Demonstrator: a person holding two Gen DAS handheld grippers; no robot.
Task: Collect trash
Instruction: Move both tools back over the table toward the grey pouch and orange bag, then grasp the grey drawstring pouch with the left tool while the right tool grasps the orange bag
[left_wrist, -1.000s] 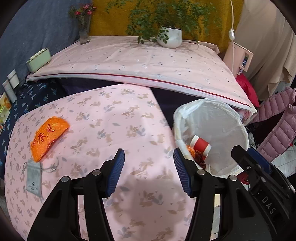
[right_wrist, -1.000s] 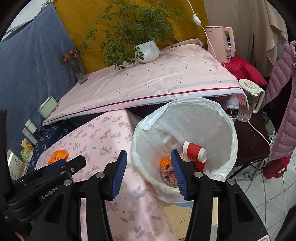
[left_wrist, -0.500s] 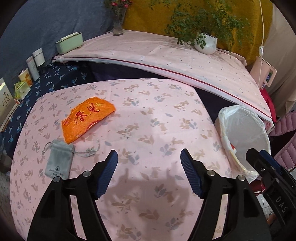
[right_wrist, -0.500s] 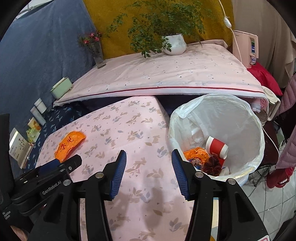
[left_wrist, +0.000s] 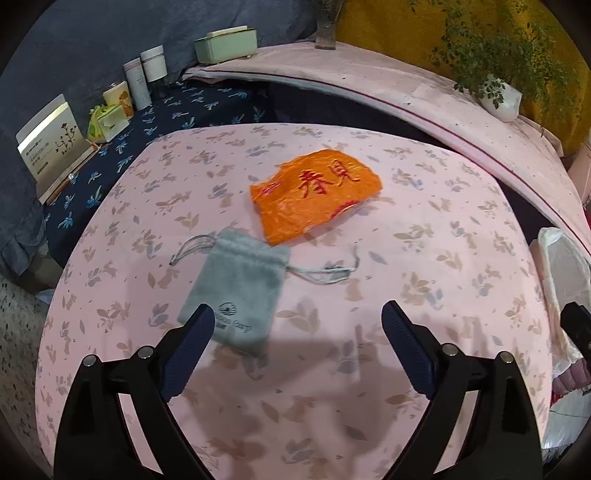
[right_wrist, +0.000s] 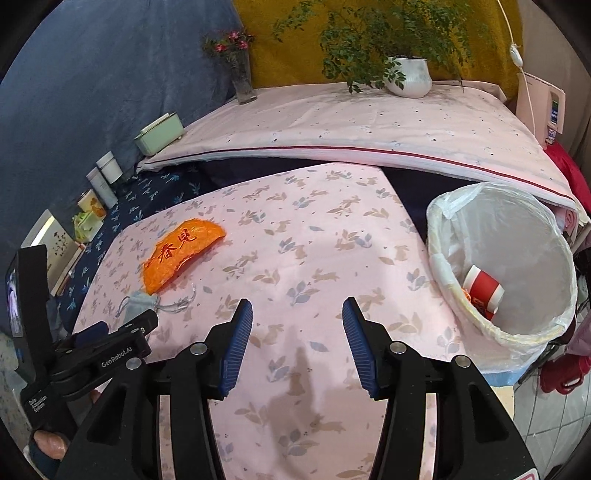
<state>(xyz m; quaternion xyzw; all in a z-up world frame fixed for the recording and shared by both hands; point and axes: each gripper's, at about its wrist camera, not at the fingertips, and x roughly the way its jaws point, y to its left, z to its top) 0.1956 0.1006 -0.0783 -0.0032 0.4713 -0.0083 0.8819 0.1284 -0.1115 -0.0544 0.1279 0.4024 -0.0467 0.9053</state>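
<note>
An orange plastic wrapper (left_wrist: 314, 194) with red characters lies on the pink floral tablecloth (left_wrist: 424, 258). A grey drawstring pouch (left_wrist: 236, 288) lies just in front of it. My left gripper (left_wrist: 295, 343) is open and empty, hovering above the cloth with its left finger over the pouch's near corner. My right gripper (right_wrist: 297, 339) is open and empty above the cloth's middle. The wrapper (right_wrist: 181, 254) and pouch (right_wrist: 138, 302) show at the left of the right wrist view. The white-lined trash bin (right_wrist: 509, 266) stands at the table's right edge with a red paper cup (right_wrist: 482, 290) inside.
A raised pink-covered surface (right_wrist: 369, 122) behind holds a potted plant (right_wrist: 408, 75), a flower vase (right_wrist: 242, 79) and a green box (right_wrist: 159, 133). Jars and cartons (left_wrist: 136, 81) stand on a dark blue cloth at left. A pink appliance (right_wrist: 546, 107) stands at far right.
Both grippers have swung left, away from the bin. The left gripper has come close over the pouch and wrapper and opened wider. The right gripper stays open.
</note>
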